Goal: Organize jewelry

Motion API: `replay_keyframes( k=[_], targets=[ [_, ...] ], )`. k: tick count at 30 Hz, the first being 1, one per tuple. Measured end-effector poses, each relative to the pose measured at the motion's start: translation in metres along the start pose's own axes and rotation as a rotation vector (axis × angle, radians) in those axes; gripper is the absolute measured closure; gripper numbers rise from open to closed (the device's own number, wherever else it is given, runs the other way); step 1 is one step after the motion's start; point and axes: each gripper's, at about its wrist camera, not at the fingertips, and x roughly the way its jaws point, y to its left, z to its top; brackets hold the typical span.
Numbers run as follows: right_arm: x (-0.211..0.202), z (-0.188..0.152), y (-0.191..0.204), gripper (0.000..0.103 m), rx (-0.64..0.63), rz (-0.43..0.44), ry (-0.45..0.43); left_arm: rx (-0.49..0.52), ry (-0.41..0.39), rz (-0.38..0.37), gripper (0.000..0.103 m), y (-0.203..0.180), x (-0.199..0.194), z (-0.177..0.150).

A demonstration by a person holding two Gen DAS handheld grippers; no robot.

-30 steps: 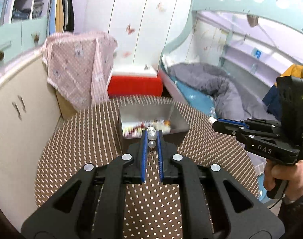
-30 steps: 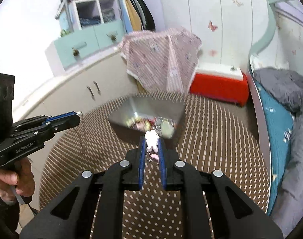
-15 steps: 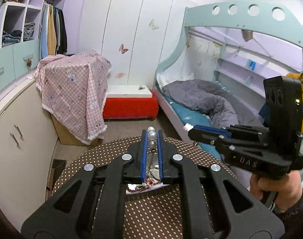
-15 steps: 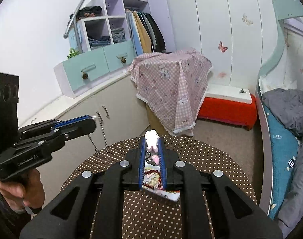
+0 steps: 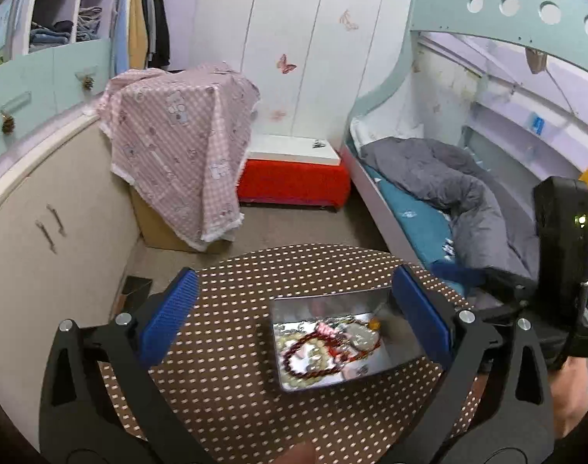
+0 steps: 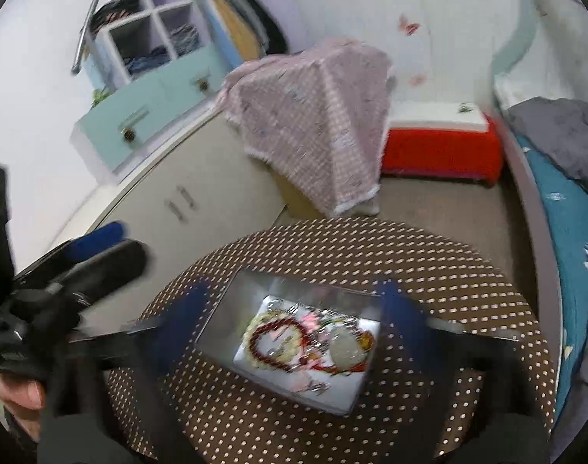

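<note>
A shiny metal tin (image 5: pixel 294 375) sits on the round brown dotted table (image 5: pixel 224 348) and holds a heap of jewelry (image 5: pixel 324 348): a dark red bead bracelet, pale beads, a round grey pendant. My left gripper (image 5: pixel 294 321) is open and empty above the tin's left part. In the right wrist view the tin (image 6: pixel 224 321) and the jewelry (image 6: pixel 305 336) lie between the blurred fingers of my open, empty right gripper (image 6: pixel 297 309). The right gripper also shows in the left wrist view (image 5: pixel 460 274), the left gripper in the right wrist view (image 6: pixel 100 251).
A beige cabinet (image 5: pixel 34 208) stands left of the table. Beyond the table are a pink checked cloth over a box (image 5: pixel 185 143), a red bench (image 5: pixel 294 181) and a bunk bed with a grey duvet (image 5: pixel 440 181) on the right.
Both grippers have opened. The pearl strand left my left gripper and the white charm left my right one; I cannot pick them out in the tin. Both cameras tilted down over the tin.
</note>
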Motion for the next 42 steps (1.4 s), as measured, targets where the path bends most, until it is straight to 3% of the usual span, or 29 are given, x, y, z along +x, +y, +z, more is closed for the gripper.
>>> replay_keyframes(
  k=[7,15,27,37,42],
  targets=[
    [-0.030,0.001,0.007,0.007,0.035,-0.023,-0.053,-0.001,-0.040,0.085,0.005,0.004,-0.031,-0.008],
    [-0.077,-0.009,0.039,0.007,0.001,-0.056,-0.124,0.003,-0.149,0.163,0.005,-0.006,-0.092,-0.020],
    [-0.168,-0.067,0.089,0.007,-0.080,-0.173,-0.276,0.026,-0.311,0.213,0.005,-0.036,-0.185,-0.066],
    [-0.220,-0.116,0.120,0.007,-0.111,-0.270,-0.372,0.046,-0.385,0.276,0.005,-0.058,-0.236,-0.105],
    [-0.239,-0.137,0.132,0.007,-0.114,-0.303,-0.406,0.039,-0.403,0.271,0.005,-0.062,-0.260,-0.117]
  ],
)
